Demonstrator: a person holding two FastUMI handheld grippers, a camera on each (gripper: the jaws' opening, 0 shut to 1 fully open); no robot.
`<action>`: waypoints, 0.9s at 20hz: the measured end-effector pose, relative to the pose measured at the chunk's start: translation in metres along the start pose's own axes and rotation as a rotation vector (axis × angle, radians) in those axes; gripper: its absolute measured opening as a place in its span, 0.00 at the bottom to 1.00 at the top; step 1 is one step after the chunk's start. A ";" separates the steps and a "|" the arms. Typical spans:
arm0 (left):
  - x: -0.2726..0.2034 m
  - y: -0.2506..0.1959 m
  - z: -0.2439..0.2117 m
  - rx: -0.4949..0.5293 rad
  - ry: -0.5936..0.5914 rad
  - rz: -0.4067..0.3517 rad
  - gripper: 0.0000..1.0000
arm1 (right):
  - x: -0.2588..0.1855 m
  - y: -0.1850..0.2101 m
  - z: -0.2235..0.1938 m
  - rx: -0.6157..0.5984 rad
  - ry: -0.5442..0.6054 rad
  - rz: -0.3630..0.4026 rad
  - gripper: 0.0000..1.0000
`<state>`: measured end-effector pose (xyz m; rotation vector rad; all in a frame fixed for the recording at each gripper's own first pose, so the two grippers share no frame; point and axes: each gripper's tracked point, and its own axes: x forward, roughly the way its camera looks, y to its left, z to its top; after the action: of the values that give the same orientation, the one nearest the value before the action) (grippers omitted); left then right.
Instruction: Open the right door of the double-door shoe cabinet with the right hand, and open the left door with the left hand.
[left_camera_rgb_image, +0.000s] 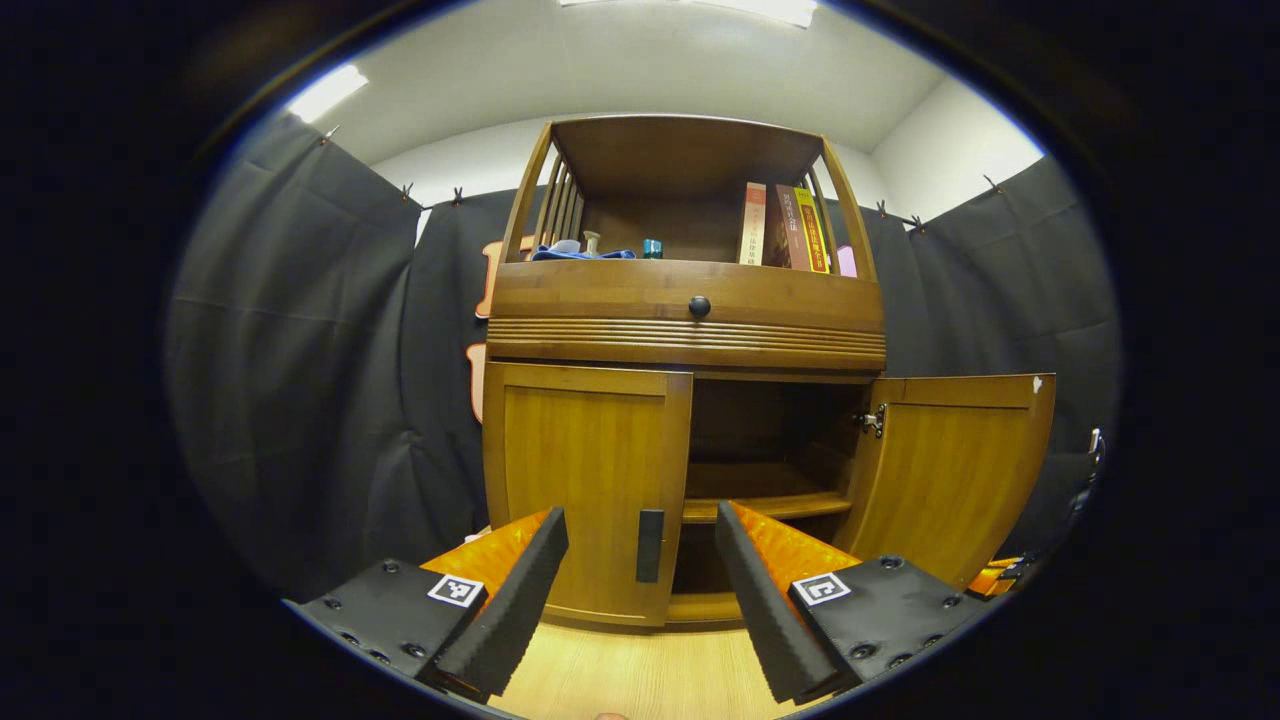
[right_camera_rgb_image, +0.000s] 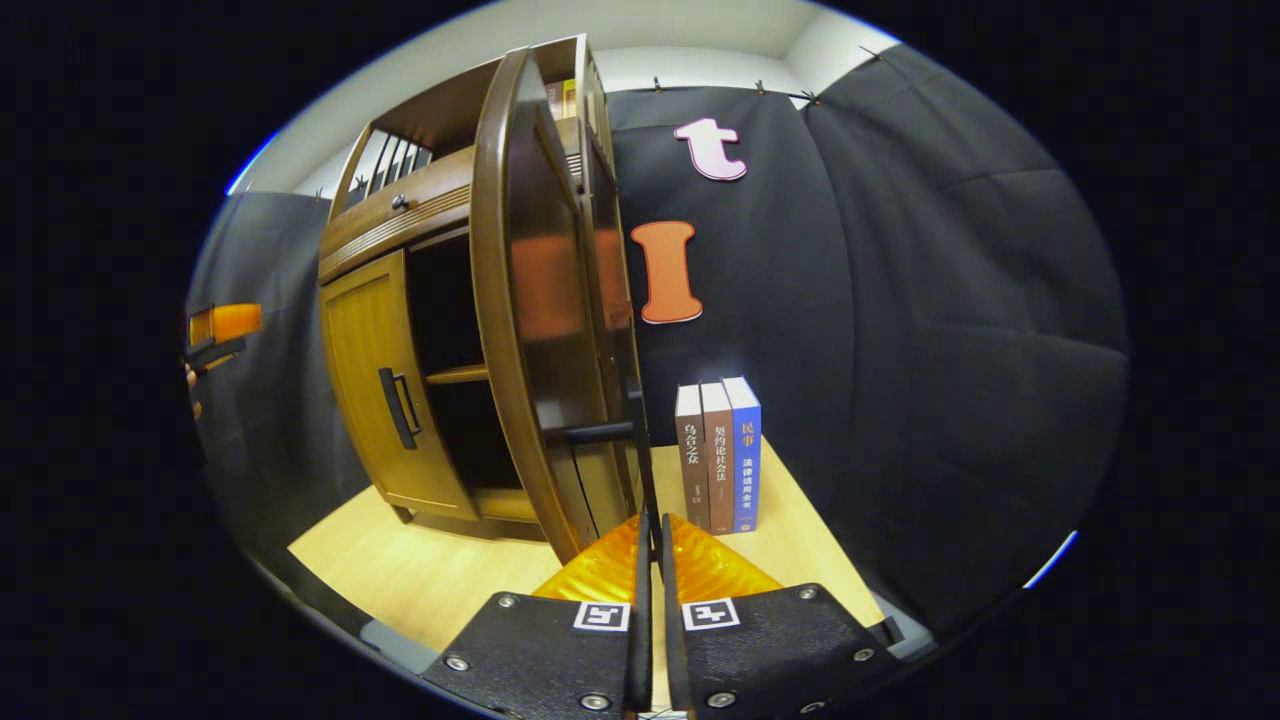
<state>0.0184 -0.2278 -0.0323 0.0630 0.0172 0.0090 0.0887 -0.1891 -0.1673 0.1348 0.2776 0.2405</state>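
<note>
Where black cloth (left_camera_rgb_image: 300, 330) hangs, the cabinet (left_camera_rgb_image: 685, 310) stands on wood floor (left_camera_rgb_image: 640, 670).

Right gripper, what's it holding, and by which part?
The right gripper is shut on the open right door, pinching its handle. The left gripper is open, holding nothing.

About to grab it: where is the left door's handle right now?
In the left gripper view, the handle sits low on the shut left door's right edge, between the open left tongs, beside the open compartment.

Black cloth walls (left_camera_rgb_image: 300, 350), a pale wood floor (right_camera_rgb_image: 440, 570), and seemingly ceiling light panels (left_camera_rgb_image: 325, 92) overhead.
</note>
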 end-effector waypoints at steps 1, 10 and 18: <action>0.006 -0.003 -0.003 0.007 -0.004 -0.001 0.94 | -0.003 -0.007 0.000 0.002 -0.005 -0.022 0.07; 0.082 -0.023 -0.074 0.028 0.012 -0.082 0.97 | -0.047 -0.063 0.033 -0.009 -0.102 -0.249 0.66; 0.156 -0.010 -0.164 0.058 0.115 -0.057 0.95 | -0.069 -0.080 0.044 -0.053 -0.125 -0.331 0.93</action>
<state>0.1711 -0.2259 -0.1997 0.1201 0.1345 -0.0451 0.0537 -0.2875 -0.1209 0.0501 0.1652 -0.0890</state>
